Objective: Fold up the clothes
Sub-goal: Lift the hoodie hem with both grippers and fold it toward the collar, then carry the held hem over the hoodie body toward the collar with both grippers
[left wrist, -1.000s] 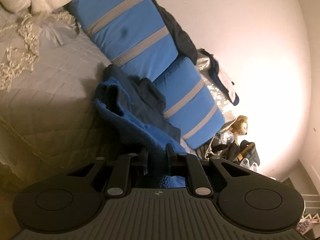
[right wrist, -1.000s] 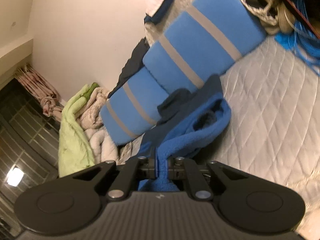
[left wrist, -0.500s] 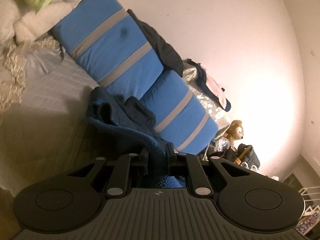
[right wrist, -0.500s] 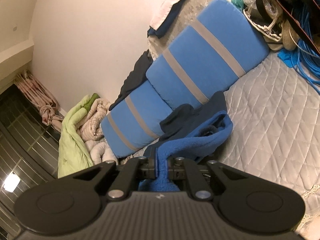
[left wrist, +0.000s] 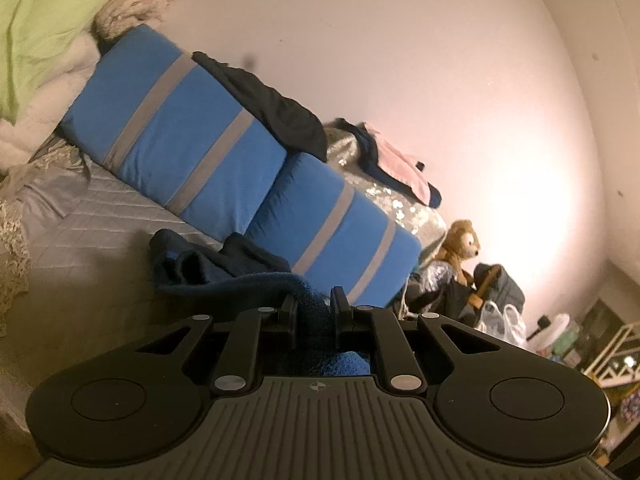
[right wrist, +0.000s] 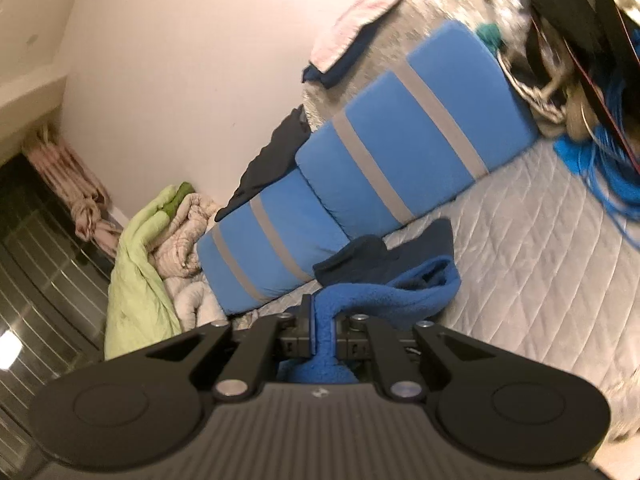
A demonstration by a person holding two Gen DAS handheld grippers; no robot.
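Here both the left hand-held gripper (left wrist: pixel 313 307) and right hand-held gripper (right wrist: pixel 322 326) pinch the fuzzy blue fleece garment (right wrist: pixel 394 290), trailing onto the far quilted bed (right wrist: pixel 540 248)

My left gripper (left wrist: pixel 314 307) and right gripper (right wrist: pixel 323 332) each pinch the fleece garment (right wrist: pixel 404 284), which lies on the quilted bed (right wrist: pixel 532 248) before two pillows (right wrist: pixel 404 152) along the wall.

Bedroom: quilted bed (right wrist: pixel 532 248), pillows (left wrist: pixel 180 136)
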